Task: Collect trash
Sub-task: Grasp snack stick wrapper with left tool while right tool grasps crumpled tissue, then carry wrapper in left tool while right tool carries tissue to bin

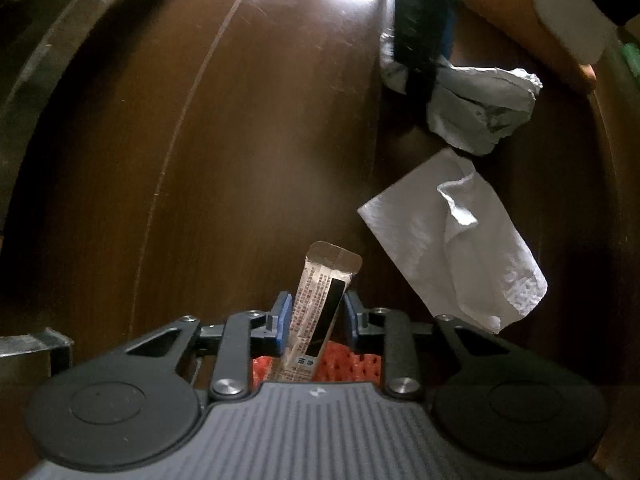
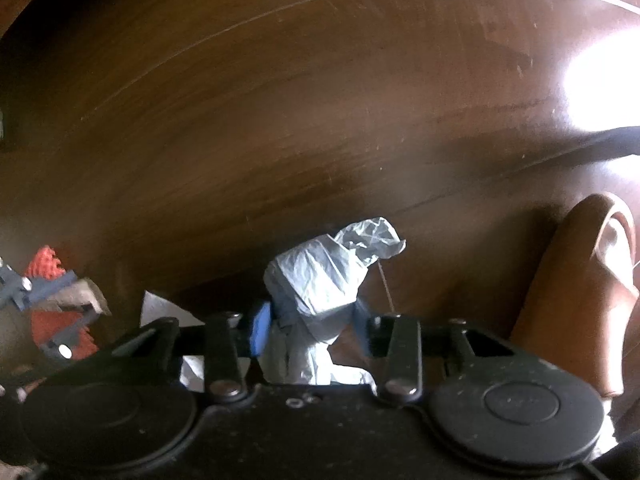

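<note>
My left gripper [image 1: 314, 312] is shut on a thin printed sachet wrapper [image 1: 320, 300] that stands upright between the blue pads, above a red bumpy object [image 1: 352, 364]. A white paper napkin [image 1: 460, 240] lies on the brown floor to its right. A crumpled white plastic bag [image 1: 480, 108] lies farther off, with the right gripper's dark body over it. In the right wrist view my right gripper [image 2: 312, 320] is shut on that crumpled white plastic bag [image 2: 324, 276]. The left gripper [image 2: 52, 300] shows at the far left with the wrapper.
The brown wooden floor [image 1: 240, 160] has a bright glare at the far end. A person's bare leg and foot [image 1: 532, 28] are at the top right. A brown sandal [image 2: 580, 288] sits right of the right gripper. A dark raised edge [image 1: 48, 60] curves along the left.
</note>
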